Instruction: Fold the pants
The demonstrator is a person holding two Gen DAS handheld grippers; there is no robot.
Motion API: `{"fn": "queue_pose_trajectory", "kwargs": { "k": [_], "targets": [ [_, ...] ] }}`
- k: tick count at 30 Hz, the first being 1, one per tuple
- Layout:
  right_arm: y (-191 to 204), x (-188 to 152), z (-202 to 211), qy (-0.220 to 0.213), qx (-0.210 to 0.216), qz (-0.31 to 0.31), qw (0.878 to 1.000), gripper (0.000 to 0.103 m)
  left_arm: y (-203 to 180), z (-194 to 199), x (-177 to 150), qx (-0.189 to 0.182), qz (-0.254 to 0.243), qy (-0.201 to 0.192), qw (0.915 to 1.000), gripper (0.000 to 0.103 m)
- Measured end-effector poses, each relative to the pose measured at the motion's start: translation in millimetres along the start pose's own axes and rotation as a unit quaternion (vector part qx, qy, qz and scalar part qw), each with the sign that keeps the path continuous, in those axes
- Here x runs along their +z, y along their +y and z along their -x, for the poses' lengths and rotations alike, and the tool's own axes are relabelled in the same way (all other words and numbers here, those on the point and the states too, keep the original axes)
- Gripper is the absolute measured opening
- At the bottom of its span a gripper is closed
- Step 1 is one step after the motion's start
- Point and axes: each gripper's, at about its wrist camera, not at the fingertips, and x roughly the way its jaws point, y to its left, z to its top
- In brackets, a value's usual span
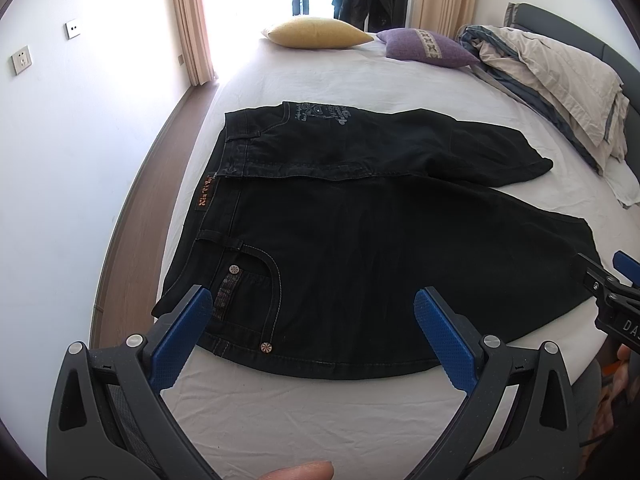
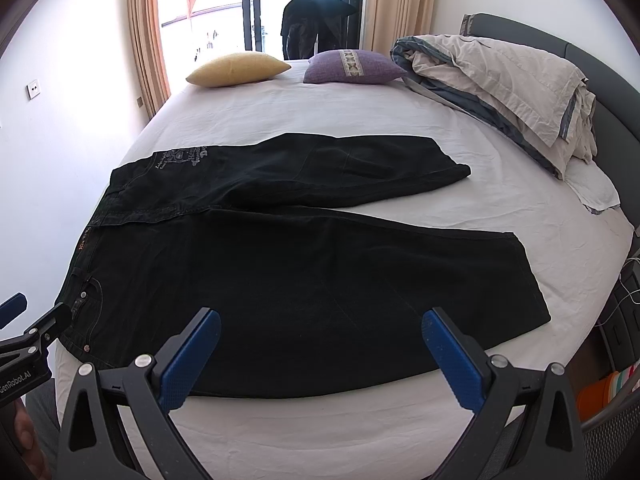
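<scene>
Pants (image 1: pixel 360 240) on bed (image 1: pixel 320 412); pillows (image 1: pixel 316 32) behind.

Black pants (image 2: pixel 304 264) flat on bed (image 2: pixel 360 120); right gripper (image 2: pixel 320 344) seemingly hovering, spread

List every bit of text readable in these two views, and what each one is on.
"GenRobot.AI": on the left gripper body, first letter cut off at the edge.
"DA": on the right gripper body, rest cut off.
Brown waist patch on the pants: lettering too blurred to read.
Grey print near the waistband: decorative script, unreadable.
</scene>
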Motion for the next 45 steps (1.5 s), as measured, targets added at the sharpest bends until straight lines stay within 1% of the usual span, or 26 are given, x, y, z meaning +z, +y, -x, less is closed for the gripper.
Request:
{"fn": "queue_pose_trajectory", "kwargs": {
  "k": [3, 5, 11, 14, 23, 28, 31, 34, 35, 38, 41, 45],
  "targets": [
    [-1.9, 0.4, 1.9, 0.001, 0.001, -0.001, 1.0, 0.103, -0.1, 0.0, 0.5, 0.0, 0.0, 0.001, 1.0, 0.103],
    [4.7, -3.2, -4.7, 0.001, 0.0, -0.001, 1.0, 0.103, -0.2, 0.1, 0.5, 0.001, 0.0, 0.0, 1.0, 0.103],
    [-1.4, 0.1, -2.9, 0.001, 0.001, -0.001, 1.0, 0.103, -0.1, 0.0, 0.6, 0.001, 0.0, 0.001, 1.0, 0.103],
    [10.6, -8.0, -5.1, 0.002, 0.0, 0.0, 1.0, 0.103, -0.1, -0.1, 0.4, 0.001, 0.0, 0.001, 1.0, 0.103],
    [3.9, -4.0, -3.2, 0.002, 0.001, 0.0, 1.0, 0.103, 0.0, -0.1, 0.7, 0.001, 0.0, 0.001, 1.0, 0.103],
    [8.0, -6.8, -7.0, 0.003, 0.001, 0.0, 1.0, 0.103, -0.4, -0.4, 0.3, 0.001, 0.0, 0.002, 1.0, 0.103],
    [17.9, -12.3, -15.3, 0.004, 0.002, 0.001, 1.0, 0.103, -0.8, -1.6, -1.5, 0.002, -0.001, 0.003, 1.0, 0.103],
    [21.2, -14.6, -20.7, 0.007, 0.004, 0.002, 1.0, 0.103, -0.3, -6.8, -6.8, 0.003, -0.003, 0.005, 1.0, 0.103],
    [14.8, -9.2, -18.8, 0.008, 0.005, 0.001, 1.0, 0.103, -0.4, -8.4, -8.0, 0.004, -0.003, 0.006, 1.0, 0.103],
    [11.9, -9.1, -22.4, 0.013, 0.009, 0.002, 1.0, 0.103, -1.0, -15.7, -9.5, 0.006, -0.007, 0.013, 0.9999, 0.103],
    [5.1, -8.6, -29.2, 0.02, 0.014, 0.0, 1.0, 0.103, 0.7, -23.7, -6.3, 0.007, -0.011, 0.02, 0.9997, 0.103],
    [-4.1, -2.9, -43.1, 0.03, 0.021, -0.002, 0.999, 0.103, 10.1, -39.4, 1.0, 0.003, 0.0, 0.033, 0.9995, 0.103]
  ]
}}
